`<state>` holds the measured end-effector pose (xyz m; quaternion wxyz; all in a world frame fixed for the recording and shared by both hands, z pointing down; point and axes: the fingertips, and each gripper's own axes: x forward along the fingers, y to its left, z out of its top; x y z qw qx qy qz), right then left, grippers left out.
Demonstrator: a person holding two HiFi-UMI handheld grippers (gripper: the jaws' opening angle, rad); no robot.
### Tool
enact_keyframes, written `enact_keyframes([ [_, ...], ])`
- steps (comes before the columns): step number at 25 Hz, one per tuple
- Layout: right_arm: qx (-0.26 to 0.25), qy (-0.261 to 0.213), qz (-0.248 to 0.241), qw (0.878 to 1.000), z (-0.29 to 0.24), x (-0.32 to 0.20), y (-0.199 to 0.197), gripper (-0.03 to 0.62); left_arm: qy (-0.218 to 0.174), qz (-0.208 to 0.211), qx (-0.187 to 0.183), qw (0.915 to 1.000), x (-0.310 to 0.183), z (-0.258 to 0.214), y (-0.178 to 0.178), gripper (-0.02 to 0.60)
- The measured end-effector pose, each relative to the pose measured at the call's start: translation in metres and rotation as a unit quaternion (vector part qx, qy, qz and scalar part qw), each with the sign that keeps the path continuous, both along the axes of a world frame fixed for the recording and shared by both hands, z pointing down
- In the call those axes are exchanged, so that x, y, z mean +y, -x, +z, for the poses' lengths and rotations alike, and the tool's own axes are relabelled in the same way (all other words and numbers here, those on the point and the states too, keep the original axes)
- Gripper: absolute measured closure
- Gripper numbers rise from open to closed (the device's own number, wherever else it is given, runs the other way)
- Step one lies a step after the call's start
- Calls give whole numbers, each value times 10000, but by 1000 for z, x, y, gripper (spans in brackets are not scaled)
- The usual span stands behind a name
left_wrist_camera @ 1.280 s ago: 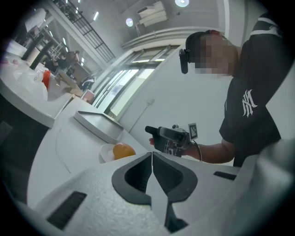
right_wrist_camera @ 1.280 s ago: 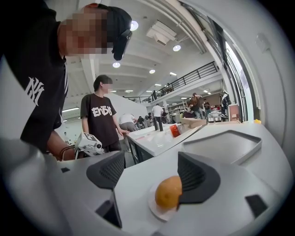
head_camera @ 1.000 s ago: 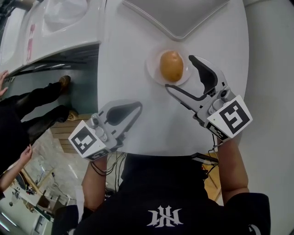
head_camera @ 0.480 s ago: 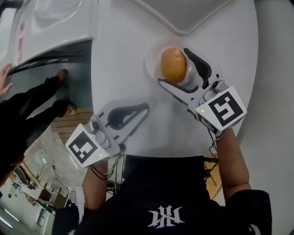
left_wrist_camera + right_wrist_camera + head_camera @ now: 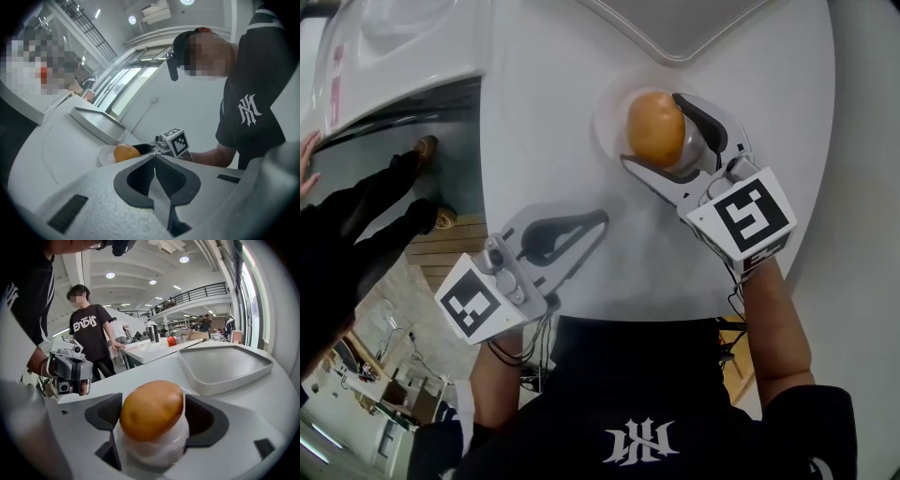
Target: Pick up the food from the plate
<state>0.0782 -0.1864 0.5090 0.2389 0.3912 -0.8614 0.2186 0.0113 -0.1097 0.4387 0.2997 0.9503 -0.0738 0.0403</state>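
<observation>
Both fingers [image 5: 710, 122] of the right gripper [image 5: 652, 129] had just opened wide around the food [image 5: 656, 122] on the plate [image 5: 606, 114]; the fingers of the left gripper [image 5: 600, 221] were together.

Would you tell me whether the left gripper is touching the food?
Apart. The head view shows bare table between the left gripper and the food.

My right gripper [image 5: 652, 131] has just been opening its jaws, and they now stand wide on either side of the bun [image 5: 655, 128]. Past the plate [image 5: 606, 111], the grey tray [image 5: 694, 28] closes off the far side. To the left of the plate the counter [image 5: 548, 122] is bare as far as my left gripper [image 5: 600, 221], which is near the counter's edge.
</observation>
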Motion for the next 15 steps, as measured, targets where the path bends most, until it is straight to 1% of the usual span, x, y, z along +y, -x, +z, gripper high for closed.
enact_keyframes([
  [5,111,-76,-45,9999,17,4,-7,217,-23,2,-46,10000,5,15,-7,572],
  [9,197,-56,-117,9997,22,6,-9,218,-45,-11,-31,10000,4,16,-9,572],
  [11,186,-41,-139,9997,25,3,-8,238,-41,4,-38,10000,2,18,-9,572],
  [15,153,-76,-151,9997,20,1,-5,243,-37,17,-67,10000,3,16,-5,572],
])
